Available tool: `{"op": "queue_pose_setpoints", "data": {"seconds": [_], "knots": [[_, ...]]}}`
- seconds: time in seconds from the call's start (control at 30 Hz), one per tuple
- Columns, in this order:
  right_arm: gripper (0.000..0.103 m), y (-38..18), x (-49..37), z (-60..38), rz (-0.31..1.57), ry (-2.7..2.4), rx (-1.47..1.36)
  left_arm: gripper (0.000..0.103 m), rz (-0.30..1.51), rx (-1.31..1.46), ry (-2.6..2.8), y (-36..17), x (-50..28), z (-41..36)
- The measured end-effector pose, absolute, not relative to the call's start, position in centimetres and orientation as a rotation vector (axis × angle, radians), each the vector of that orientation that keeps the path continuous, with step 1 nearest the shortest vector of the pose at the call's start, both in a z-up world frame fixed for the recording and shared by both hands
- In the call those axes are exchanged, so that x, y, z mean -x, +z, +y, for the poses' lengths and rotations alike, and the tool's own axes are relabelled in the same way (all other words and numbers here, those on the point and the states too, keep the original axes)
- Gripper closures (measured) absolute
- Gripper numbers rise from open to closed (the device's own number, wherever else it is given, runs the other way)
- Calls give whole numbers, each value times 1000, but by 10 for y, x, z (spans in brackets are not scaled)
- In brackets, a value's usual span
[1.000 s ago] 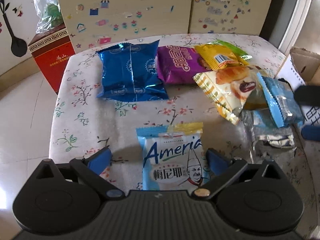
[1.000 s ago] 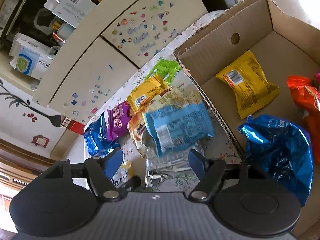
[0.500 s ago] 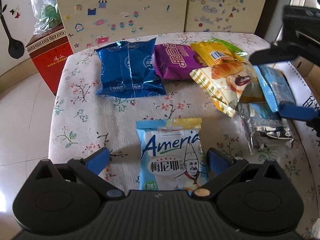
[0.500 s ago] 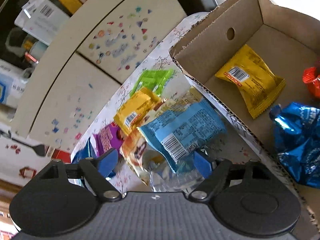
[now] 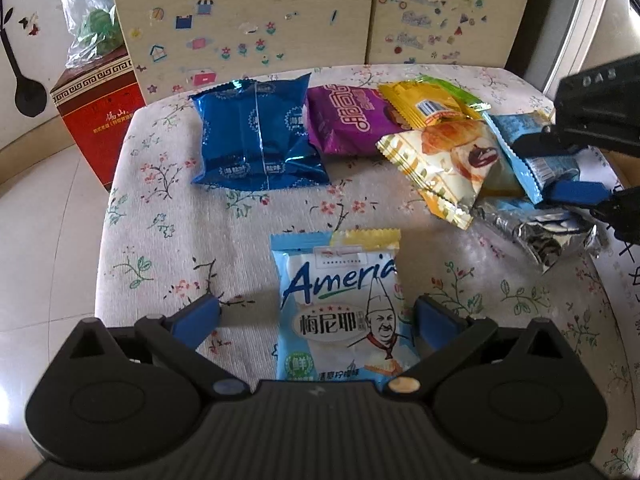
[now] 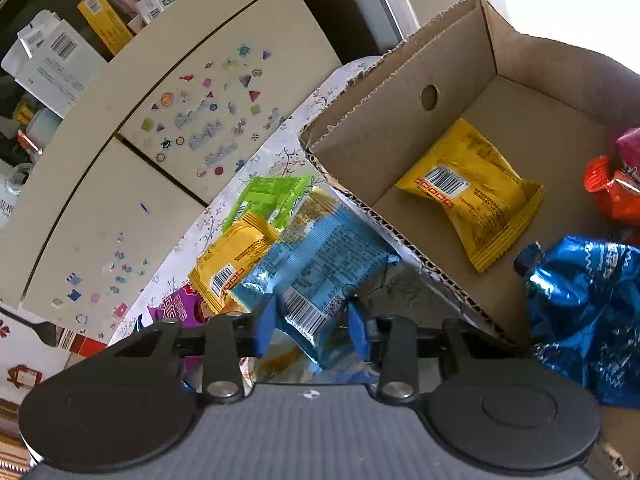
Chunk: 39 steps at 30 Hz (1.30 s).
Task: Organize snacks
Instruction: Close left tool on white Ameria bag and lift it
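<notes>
Fingers of the right gripper (image 6: 312, 330) pinch the light-blue packet (image 6: 316, 268) at its barcode end.
Left gripper (image 5: 316, 316) hangs spread around the Ameria packet (image 5: 340, 308); at 2 o'clock of the right wrist view, the cardboard box (image 6: 384, 120) holds a yellow packet (image 6: 476, 196).

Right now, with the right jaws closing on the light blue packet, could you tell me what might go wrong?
The right gripper pinches only the light blue packet's end, so it may slip. That packet overlaps the croissant packet and the crumpled silver wrapper, so lifting may drag them. The cardboard box wall stands close and could snag it.
</notes>
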State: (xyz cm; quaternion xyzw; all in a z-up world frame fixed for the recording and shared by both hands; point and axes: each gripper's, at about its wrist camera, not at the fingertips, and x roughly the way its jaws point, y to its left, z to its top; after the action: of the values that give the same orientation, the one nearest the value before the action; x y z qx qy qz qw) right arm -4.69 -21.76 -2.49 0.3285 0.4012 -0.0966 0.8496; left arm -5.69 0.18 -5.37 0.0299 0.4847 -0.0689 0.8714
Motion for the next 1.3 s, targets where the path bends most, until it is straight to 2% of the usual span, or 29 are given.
{"op": "queue_pose_setpoints", "data": {"seconds": [0.17, 0.5, 0.6, 0.67, 0.73, 0.97, 1.1, 1.3], "knots": [[70, -26, 52, -214, 869, -97, -626, 0, 1008, -71, -159, -55, 60, 3], [73, -24, 67, -196, 940, 141, -517, 2, 984, -73, -171, -55, 64, 4], [63, -22, 67, -200, 934, 129, -563, 8, 969, -69, -162, -53, 64, 5], [43, -22, 69, -208, 934, 97, -631, 18, 956, -68, -157, -52, 64, 7], [34, -22, 72, -215, 932, 49, -705, 22, 947, -64, -164, -51, 64, 7], [31, -8, 71, -223, 906, 53, -673, 40, 928, -77, -185, -48, 66, 5], [29, -9, 59, -221, 858, 66, -567, 45, 926, -70, -184, -47, 67, 6], [29, -14, 47, -207, 810, 84, -375, 45, 927, -67, -194, -48, 68, 7]]}}
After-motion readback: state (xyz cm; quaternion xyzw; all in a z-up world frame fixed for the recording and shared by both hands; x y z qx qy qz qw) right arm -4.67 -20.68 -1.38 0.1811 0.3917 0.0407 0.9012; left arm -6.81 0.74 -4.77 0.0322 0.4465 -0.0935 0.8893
